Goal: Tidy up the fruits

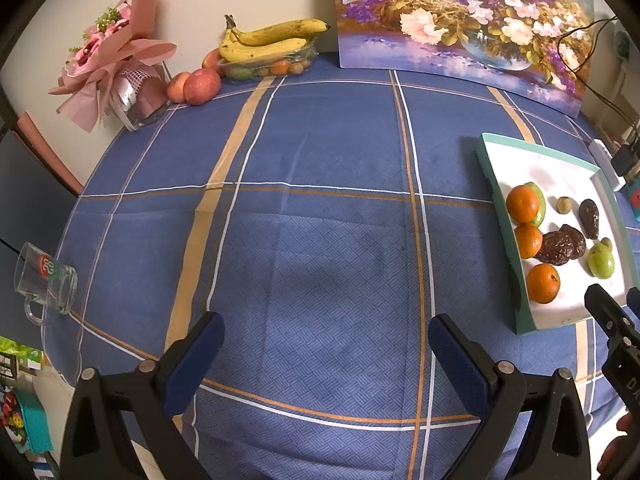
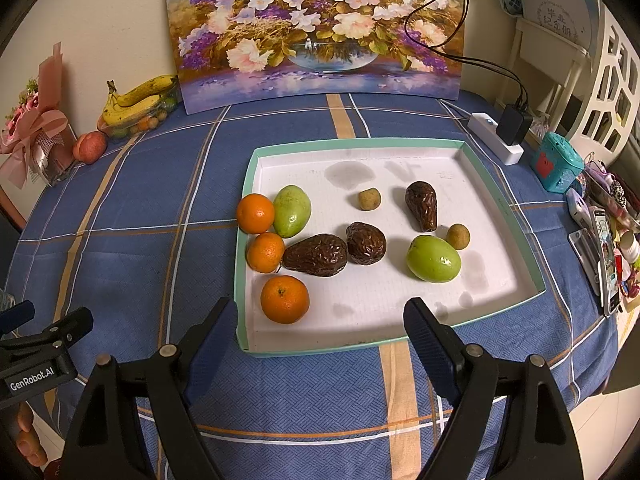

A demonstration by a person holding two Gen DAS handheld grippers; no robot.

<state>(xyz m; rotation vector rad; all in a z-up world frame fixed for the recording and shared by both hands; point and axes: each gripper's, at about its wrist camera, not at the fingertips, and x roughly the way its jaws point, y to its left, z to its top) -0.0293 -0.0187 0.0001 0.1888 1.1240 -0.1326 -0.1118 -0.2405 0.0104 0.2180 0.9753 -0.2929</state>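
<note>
My right tongs (image 2: 320, 344) stand wide open and empty, poised just short of the tray's (image 2: 500, 200) near rim, tilted down toward it; my left tongs (image 1: 326, 354) are open too, with nothing between them, over bare blue cloth (image 1: 320, 220) well left of the tray. The fruit to sort lies inside the tray: three oranges (image 2: 285, 299) lined along the left wall, the nearest just ahead of my right tongs' left finger; a green fruit (image 2: 292, 211) touching the farthest orange; three dark wrinkled fruits (image 2: 316, 255) in the middle, two of them touching; another green fruit (image 2: 433, 258) to the right with a small tan ball (image 2: 458, 236) just behind it, and a second tan ball (image 2: 369, 199) farther back. I judge the oranges already grouped, so the next sensible pick is probably a stray such as the right green fruit. To do it well I'd come in over the rim rather than against it, straddle the fruit across its narrow width with both fingers clear of the tan ball, and close gently, since a round smooth skin may squirt out. More fruit, bananas (image 1: 264, 42) and apples (image 1: 202, 86), sits at the table's far left corner, well apart from both tongs.
</note>
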